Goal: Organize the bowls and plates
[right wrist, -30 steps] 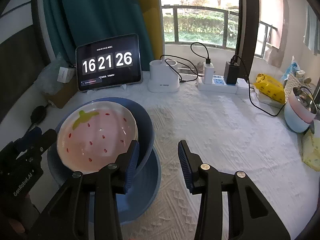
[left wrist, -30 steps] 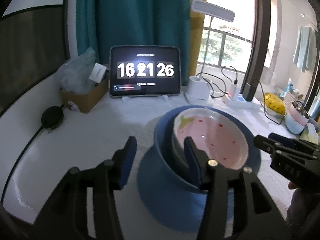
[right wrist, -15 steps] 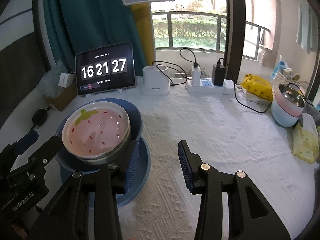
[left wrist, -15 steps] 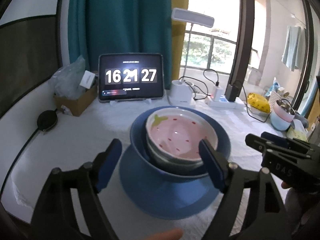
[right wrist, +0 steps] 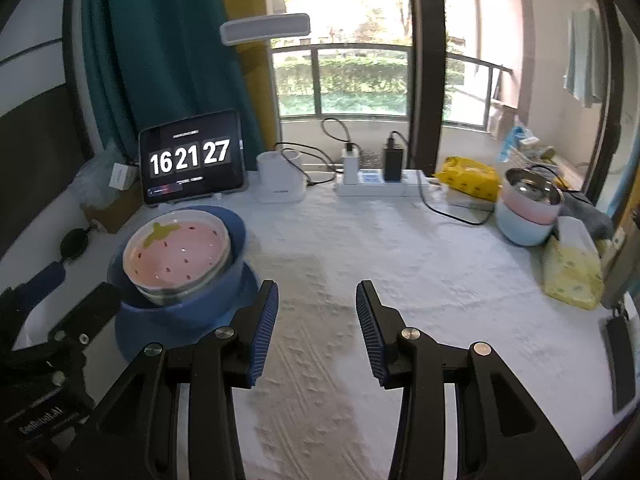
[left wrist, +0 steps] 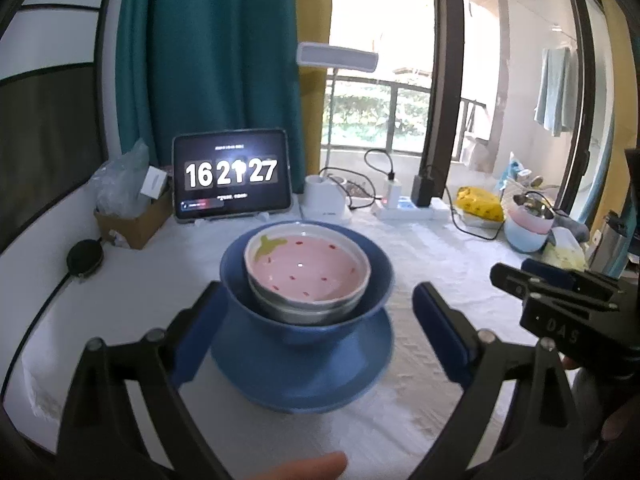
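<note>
Left gripper (left wrist: pixel 320 336): jaws spread wide, blue-padded fingers (left wrist: pixel 198 336) well apart, nothing between the pads; held low and level, pointing forward; black linkage arms fill the lower corners of its own view; a fingertip of the person's hand (left wrist: pixel 304 467) shows at the bottom edge. Right gripper (right wrist: pixel 317 330): jaws parted, ribbed blue pads (right wrist: pixel 264 332) facing each other with a clear gap, holding nothing; also low, pointing forward. In the left view the right gripper's black body enters from the right edge; in the right view the left gripper's body sits at lower left.
</note>
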A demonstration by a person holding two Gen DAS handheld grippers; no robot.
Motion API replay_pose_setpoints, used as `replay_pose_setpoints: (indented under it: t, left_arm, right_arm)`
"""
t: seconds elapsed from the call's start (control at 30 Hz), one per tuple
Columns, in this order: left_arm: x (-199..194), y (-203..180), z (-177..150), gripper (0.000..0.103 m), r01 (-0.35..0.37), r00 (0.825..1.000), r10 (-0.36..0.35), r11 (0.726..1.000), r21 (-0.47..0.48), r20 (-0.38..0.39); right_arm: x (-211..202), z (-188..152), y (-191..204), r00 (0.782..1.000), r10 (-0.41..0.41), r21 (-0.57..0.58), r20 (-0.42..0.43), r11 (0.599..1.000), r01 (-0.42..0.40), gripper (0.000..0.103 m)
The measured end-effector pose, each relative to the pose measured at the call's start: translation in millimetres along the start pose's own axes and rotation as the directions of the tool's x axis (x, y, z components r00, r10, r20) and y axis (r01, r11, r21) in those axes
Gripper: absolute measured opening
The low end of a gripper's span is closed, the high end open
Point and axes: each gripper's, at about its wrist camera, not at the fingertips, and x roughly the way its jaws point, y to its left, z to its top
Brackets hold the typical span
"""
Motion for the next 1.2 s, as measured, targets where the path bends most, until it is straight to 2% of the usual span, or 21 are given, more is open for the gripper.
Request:
replay_pose_setpoints:
  t: [0.23, 0.6, 0.8, 1.2]
  left_arm:
    - [-17, -15, -6, 0.094, 0.013, 1.0, -0.014, 1.0, 0.018, 0.008]
    - [-49, -28, -10, 0.094, 0.032, 0.997, -0.035, 0.998, 0.046, 0.07]
    - [-72, -29, -10, 0.094, 0.039, 0.99, -0.045, 0.998, 0.045, 0.134]
    - [-104, -30, -2, 0.094, 0.087, 0.975, -0.09, 0.996, 0.026, 0.203]
  right_arm:
    - [-24, -13, -22, 0.999, -0.04, 0.036, 0.027, 0.999, 0.039, 0.043]
    - [-61, -30, -41, 0.994, -0.086, 0.078, 0.073, 0.994, 0.08, 0.043]
    - [-86, -34, -48, 0.987, -0.11, 0.093, 0.116, 0.991, 0.099, 0.043]
    - [-134, -38, -54, 0.965, -0.168, 0.087, 0.203, 0.984, 0.153, 0.043]
